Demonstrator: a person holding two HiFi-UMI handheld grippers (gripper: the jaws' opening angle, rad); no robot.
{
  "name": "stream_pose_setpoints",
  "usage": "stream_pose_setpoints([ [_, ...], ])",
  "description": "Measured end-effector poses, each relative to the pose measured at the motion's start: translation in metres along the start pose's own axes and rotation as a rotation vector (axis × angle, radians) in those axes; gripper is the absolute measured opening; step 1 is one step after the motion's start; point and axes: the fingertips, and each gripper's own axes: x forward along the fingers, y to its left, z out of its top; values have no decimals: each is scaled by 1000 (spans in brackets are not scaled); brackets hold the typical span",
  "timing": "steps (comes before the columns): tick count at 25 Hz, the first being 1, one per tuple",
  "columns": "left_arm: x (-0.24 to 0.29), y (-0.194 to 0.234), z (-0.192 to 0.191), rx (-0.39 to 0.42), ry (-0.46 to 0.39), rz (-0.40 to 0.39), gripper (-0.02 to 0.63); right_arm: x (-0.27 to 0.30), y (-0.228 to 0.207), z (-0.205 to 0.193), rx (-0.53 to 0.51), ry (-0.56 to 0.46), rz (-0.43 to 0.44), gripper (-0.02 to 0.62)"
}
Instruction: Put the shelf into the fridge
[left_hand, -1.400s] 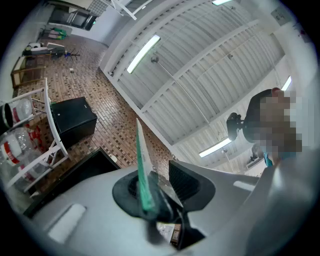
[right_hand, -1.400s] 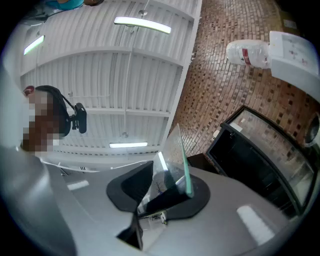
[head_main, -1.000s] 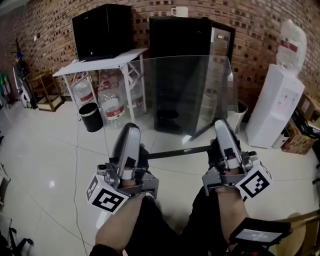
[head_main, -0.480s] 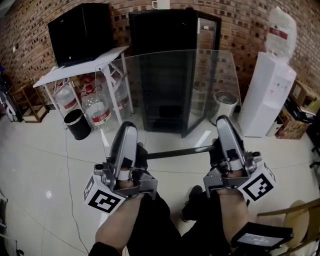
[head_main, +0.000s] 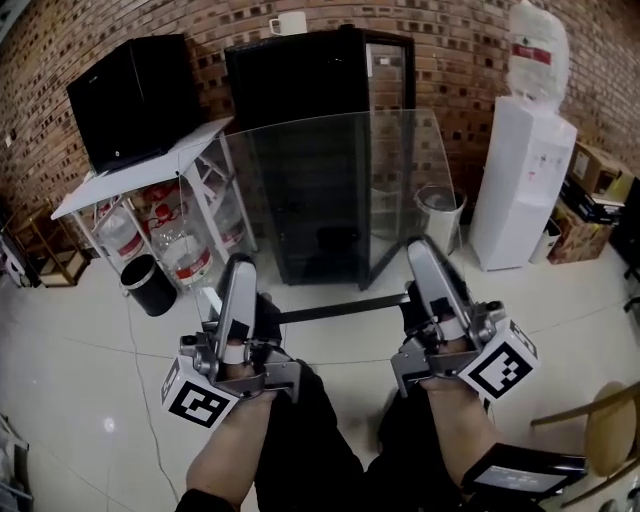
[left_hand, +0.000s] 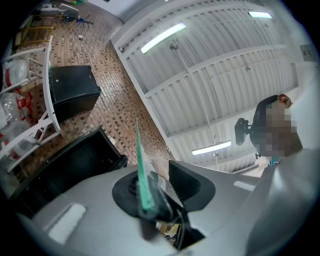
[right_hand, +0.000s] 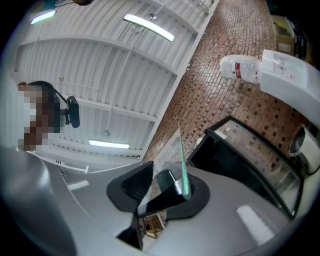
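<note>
A clear glass shelf (head_main: 340, 190) with a dark front strip (head_main: 330, 312) is held up, tilted, in front of me. My left gripper (head_main: 238, 300) is shut on its near left corner and my right gripper (head_main: 425, 290) on its near right corner. The shelf's green edge (left_hand: 142, 180) runs between the jaws of the left gripper (left_hand: 150, 196) in the left gripper view. That edge (right_hand: 182, 165) also sits clamped in the right gripper (right_hand: 170, 189) in the right gripper view. The black fridge (head_main: 300, 70) stands behind the glass, its glass door (head_main: 392, 60) swung open to the right.
A white table (head_main: 195, 140) carrying a black box (head_main: 130, 90) stands left of the fridge, with water bottles (head_main: 180, 250) and a black bin (head_main: 148, 285) by it. To the right are a white bin (head_main: 440, 212), a water dispenser (head_main: 525, 170), cardboard boxes (head_main: 590, 185) and a chair (head_main: 600, 430).
Both grippers have carried the shelf sideways and nearer to the fridge, which now stands straight behind the glass. Both grips on the shelf look unchanged.
</note>
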Motion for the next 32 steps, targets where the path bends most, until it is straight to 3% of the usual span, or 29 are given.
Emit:
stream_pose_setpoints([
  [9, 12, 73, -2, -76, 23, 14, 76, 41, -37, -28, -28, 19, -72, 87],
  [18, 24, 107, 27, -41, 65, -10, 74, 77, -47, -51, 2, -41, -65, 89],
  [22, 27, 135, 38, -66, 77, -33, 75, 97, -52, -67, -22, -49, -81, 87],
  [32, 57, 200, 21, -135, 137, -66, 74, 123, -102, -83, -49, -88, -161, 89],
])
